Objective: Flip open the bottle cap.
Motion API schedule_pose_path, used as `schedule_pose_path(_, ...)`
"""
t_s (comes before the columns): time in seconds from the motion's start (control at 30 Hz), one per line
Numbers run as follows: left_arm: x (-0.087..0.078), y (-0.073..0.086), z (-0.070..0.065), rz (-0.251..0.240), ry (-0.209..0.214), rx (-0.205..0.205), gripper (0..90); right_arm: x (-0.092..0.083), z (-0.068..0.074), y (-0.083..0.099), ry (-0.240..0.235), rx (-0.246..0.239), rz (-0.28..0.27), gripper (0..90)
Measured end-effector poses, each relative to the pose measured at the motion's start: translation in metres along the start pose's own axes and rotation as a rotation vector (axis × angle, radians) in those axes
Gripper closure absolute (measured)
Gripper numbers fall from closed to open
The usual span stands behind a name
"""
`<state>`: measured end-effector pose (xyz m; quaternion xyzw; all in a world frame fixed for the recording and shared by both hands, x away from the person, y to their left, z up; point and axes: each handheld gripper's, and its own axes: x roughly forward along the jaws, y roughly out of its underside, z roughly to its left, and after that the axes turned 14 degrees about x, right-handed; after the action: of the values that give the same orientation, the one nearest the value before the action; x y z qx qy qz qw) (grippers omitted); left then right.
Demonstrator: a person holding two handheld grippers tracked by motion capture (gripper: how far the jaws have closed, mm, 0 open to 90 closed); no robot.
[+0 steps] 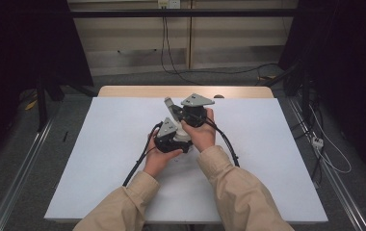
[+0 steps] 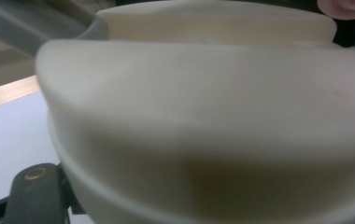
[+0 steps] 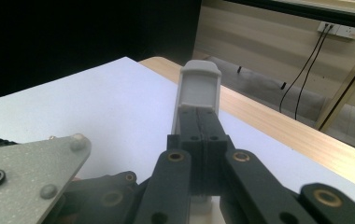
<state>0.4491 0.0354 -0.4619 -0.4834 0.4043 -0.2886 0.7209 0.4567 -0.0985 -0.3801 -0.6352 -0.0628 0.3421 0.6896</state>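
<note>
Both hands hold the two grippers close together over the middle of the white table top (image 1: 99, 159). My right gripper (image 1: 170, 102) lies farther back with its grey pads pointing up and away. In the right gripper view its jaws (image 3: 199, 88) are pressed together with nothing between them. My left gripper (image 1: 171, 135) sits just in front, under its grey plate (image 3: 31, 163), with its fingertips hidden by the hands. In the left gripper view a cream rounded surface (image 2: 203, 121) lies very close and blurred; I cannot tell what it is. A black jaw link (image 2: 35, 196) shows at the bottom left.
A wooden table edge (image 1: 137, 91) runs along the far side of the white top. Black cables (image 1: 140, 161) trail from the grippers toward the near edge. Metal rails (image 1: 22, 173) flank the table, and wall cables (image 1: 166, 53) hang at the back.
</note>
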Motion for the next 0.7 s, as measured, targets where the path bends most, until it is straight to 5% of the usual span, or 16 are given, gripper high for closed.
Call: schedule_pose_path(0.7,-0.0001,-0.0003,-0.0006,0.005,-0.003,0.009,18.8,0.0054,0.0008,0.0005,0.016,0.003,0.043,90.0)
